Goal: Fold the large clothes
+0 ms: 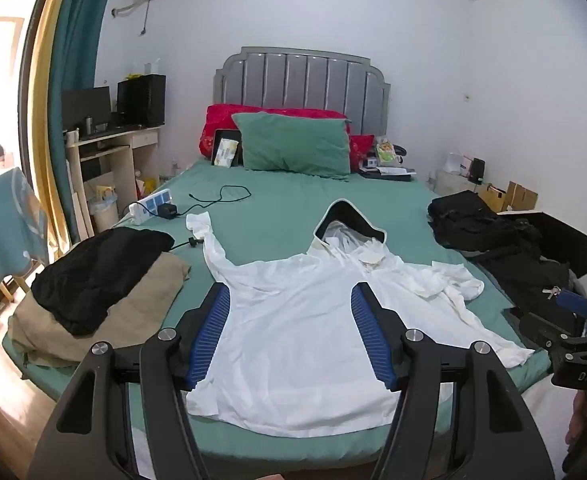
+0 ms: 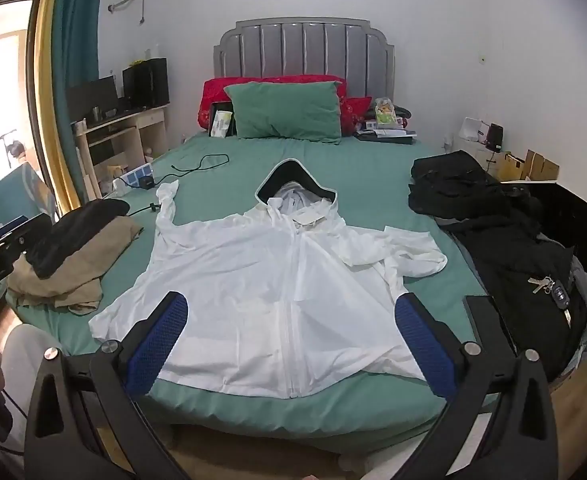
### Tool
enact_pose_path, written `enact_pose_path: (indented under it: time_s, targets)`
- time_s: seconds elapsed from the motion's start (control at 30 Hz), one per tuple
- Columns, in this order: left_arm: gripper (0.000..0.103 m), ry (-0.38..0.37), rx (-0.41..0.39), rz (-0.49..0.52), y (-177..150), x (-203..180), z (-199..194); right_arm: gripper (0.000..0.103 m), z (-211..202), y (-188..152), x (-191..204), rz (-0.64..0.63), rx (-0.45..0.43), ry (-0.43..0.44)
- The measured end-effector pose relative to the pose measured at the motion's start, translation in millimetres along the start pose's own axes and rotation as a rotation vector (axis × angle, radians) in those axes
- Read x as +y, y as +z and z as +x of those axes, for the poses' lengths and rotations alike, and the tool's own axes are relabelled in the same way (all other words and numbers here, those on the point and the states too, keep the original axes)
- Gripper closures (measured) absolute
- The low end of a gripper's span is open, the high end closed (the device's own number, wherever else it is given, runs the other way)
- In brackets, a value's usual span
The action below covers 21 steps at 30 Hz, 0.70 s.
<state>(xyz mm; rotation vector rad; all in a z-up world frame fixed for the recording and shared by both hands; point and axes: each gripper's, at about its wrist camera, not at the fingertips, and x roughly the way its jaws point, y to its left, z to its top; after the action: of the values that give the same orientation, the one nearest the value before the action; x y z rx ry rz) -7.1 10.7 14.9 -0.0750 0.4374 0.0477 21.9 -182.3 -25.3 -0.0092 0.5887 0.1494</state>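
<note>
A white hooded jacket [image 1: 293, 320] [image 2: 277, 280] lies spread front-up on the green bed [image 1: 277, 208] [image 2: 357, 184], zipper down its middle. The dark-lined hood [image 2: 289, 180] points toward the pillows. One sleeve [image 2: 165, 204] stretches up to the left; the other [image 2: 405, 252] lies crumpled at the right. My left gripper [image 1: 290, 294] hovers open above the jacket's lower half, with nothing between its blue pads. Just as empty, my right gripper [image 2: 291, 302] stands wide open over the hem. Neither touches the cloth.
A black garment on a tan one [image 1: 97, 280] [image 2: 73, 248] sits at the bed's left edge. Black bags and clothes with keys [image 2: 545, 284] fill the right edge. A power strip and cable [image 1: 153, 204] lie beyond the left sleeve. Pillows [image 1: 293, 144] rest against the headboard.
</note>
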Motion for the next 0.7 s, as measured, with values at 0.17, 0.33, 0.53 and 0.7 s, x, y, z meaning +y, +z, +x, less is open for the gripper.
enact_pose_path:
  time_s: [0.17,0.33,0.53,0.7]
  targets:
    - [0.036,0.004,-0.003,0.005,-0.6,1.8,-0.7,0.001,1.9,-1.0,1.6,-0.003,0.004,-0.012]
    - [0.036,0.005,0.001,0.007,0.4,2.5,0.5,0.001,5.3,-3.0,0.7,-0.001,0.008,-0.013]
    - [0.036,0.009,0.008,0.009,0.2,0.3,3.8,0.001,8.0,-4.4,-0.1,-0.001,0.010,-0.016]
    - [0.036,0.008,0.007,0.009,-1.2,1.8,3.6,0.001,8.5,-3.9,-0.3,0.000,0.012,-0.016]
